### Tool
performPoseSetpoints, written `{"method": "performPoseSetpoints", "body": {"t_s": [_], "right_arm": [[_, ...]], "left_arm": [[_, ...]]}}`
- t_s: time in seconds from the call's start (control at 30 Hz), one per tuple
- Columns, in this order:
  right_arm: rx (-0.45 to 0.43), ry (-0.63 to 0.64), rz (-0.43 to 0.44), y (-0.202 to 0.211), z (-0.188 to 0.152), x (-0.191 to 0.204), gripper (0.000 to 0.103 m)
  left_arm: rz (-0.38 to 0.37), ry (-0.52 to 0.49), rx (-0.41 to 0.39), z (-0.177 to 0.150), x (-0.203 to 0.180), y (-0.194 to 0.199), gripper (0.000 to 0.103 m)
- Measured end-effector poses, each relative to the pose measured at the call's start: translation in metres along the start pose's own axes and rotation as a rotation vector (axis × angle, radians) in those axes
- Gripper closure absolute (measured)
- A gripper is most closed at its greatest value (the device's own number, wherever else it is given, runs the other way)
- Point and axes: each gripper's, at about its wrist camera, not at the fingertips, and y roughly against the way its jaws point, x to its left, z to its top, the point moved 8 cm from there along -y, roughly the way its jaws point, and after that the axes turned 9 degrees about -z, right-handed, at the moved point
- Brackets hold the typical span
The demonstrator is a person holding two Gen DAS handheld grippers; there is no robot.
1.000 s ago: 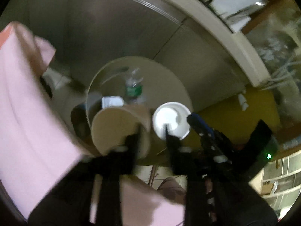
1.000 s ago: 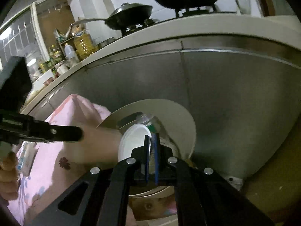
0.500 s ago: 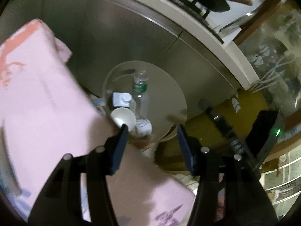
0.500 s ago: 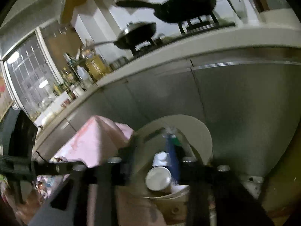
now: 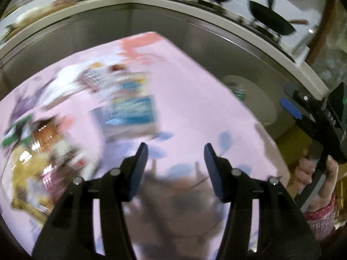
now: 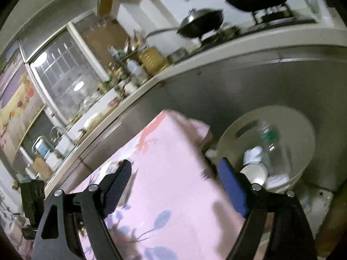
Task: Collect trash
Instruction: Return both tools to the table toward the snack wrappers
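Left wrist view: left gripper jaws part open, nothing between them, over a surface with a pink cloth. Blurred wrappers and packets lie on the cloth, up and left of the jaws. Right gripper at far right, held by a hand, near the bin.

Right wrist view: right gripper jaws opening, wide, empty. Bin beside the cloth's corner holds a clear bottle, a paper cup and a small white carton. Pans on the stove behind.
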Motion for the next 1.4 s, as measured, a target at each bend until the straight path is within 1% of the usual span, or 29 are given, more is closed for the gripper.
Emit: {"method": "performPoseSetpoints", "body": {"t_s": [0.1, 0.27, 0.4, 0.47, 0.67, 0.9, 1.0, 1.23, 1.4], "right_arm": [[0.061, 0.024, 0.032, -0.007, -0.023, 0.027, 0.023], [0.157, 0.078, 0.089, -0.017, -0.058, 0.079, 0.023], [0.211, 0.138, 0.122, -0.019, -0.081, 0.116, 0.023], [0.227, 0.162, 0.134, -0.019, -0.089, 0.129, 0.023], [0.278, 0.222, 0.166, -0.019, -0.11, 0.163, 0.023], [0.311, 0.255, 0.181, -0.02, -0.125, 0.186, 0.024], [0.317, 0.269, 0.188, -0.021, -0.128, 0.193, 0.027], [0.344, 0.287, 0.19, -0.026, -0.138, 0.203, 0.036], [0.358, 0.297, 0.193, -0.029, -0.144, 0.209, 0.039]], "left_arm": [[0.064, 0.044, -0.028, -0.011, 0.03, 0.023, 0.052], [0.169, 0.109, -0.085, -0.028, 0.068, 0.062, 0.052], [0.252, 0.114, -0.128, -0.037, 0.086, 0.09, 0.052], [0.299, 0.112, -0.148, -0.041, 0.095, 0.104, 0.052], [0.401, 0.116, -0.184, -0.051, 0.119, 0.136, 0.052], [0.459, 0.159, -0.196, -0.067, 0.147, 0.156, 0.052], [0.483, 0.175, -0.196, -0.074, 0.16, 0.161, 0.052], [0.502, 0.218, -0.192, -0.085, 0.185, 0.168, 0.052], [0.521, 0.25, -0.192, -0.094, 0.201, 0.174, 0.052]]}}
